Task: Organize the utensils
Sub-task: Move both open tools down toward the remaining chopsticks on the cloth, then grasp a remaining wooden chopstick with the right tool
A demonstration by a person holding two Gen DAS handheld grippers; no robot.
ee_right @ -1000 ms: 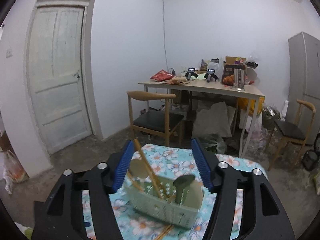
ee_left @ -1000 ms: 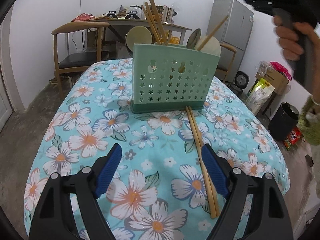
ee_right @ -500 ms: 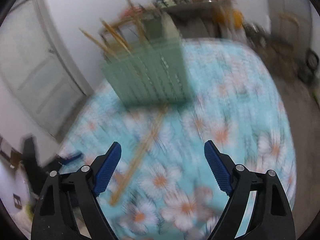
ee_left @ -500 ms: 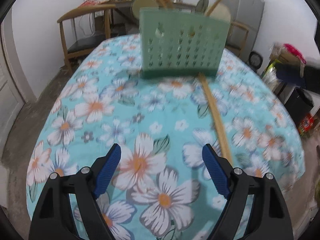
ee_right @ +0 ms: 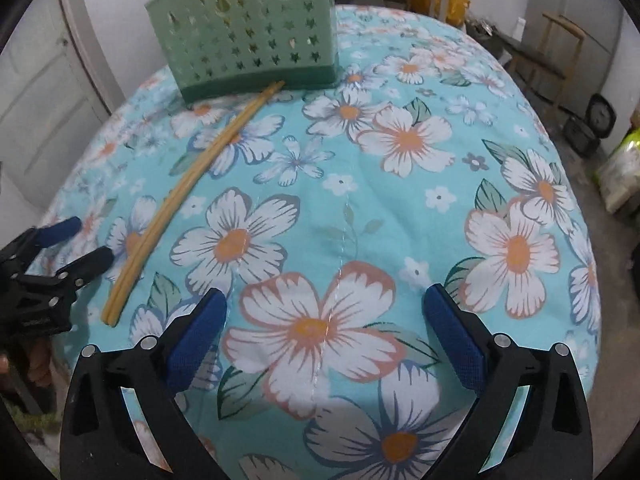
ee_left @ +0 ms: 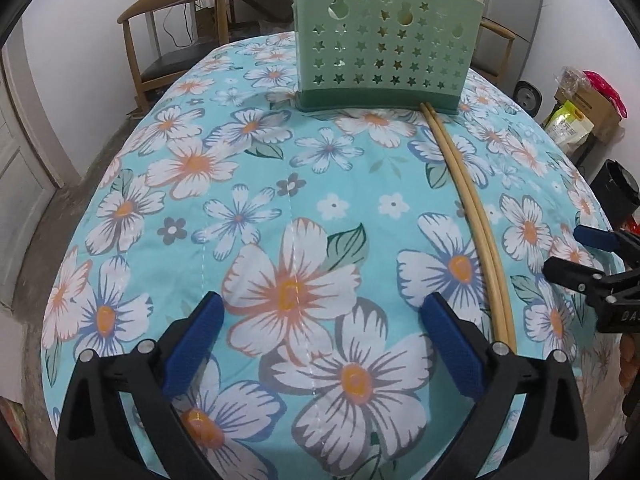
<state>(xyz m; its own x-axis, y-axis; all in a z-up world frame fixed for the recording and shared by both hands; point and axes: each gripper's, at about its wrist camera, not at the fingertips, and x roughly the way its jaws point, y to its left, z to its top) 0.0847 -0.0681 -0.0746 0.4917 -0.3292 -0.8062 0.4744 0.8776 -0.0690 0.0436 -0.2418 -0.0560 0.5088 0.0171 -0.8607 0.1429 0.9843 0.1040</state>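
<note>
- A pair of chopsticks (ee_left: 472, 208) lies flat on the surface (ee_left: 248, 160), which wears a turquoise cloth printed with large white and orange flowers.
- The chopsticks are long, thin and pale tan; the two sticks lie side by side, touching along most of their length, and look bowed in the left wrist view.
- Their far tips touch the dark green base of the holder (ee_left: 384, 40), near its right-hand end in the left wrist view.
- The holder is a pale green plastic box, upright, its front wall pierced with rows of star-shaped holes and a few larger gourd-shaped ones.
- More utensils stand in it: stick ends and round pale heads show above its rim, mostly cut off by the frame edge.
- The left gripper (ee_left: 320, 340) hangs over the cloth, its blue-padded fingers (ee_left: 196, 344) opening wide with nothing between them; the chopsticks lie just outside its right-hand finger.
- The right gripper (ee_right: 324, 332) is likewise opening, fingers (ee_right: 452, 340) spread over bare cloth and empty; the chopsticks lie to its left, between the two grippers.
</note>
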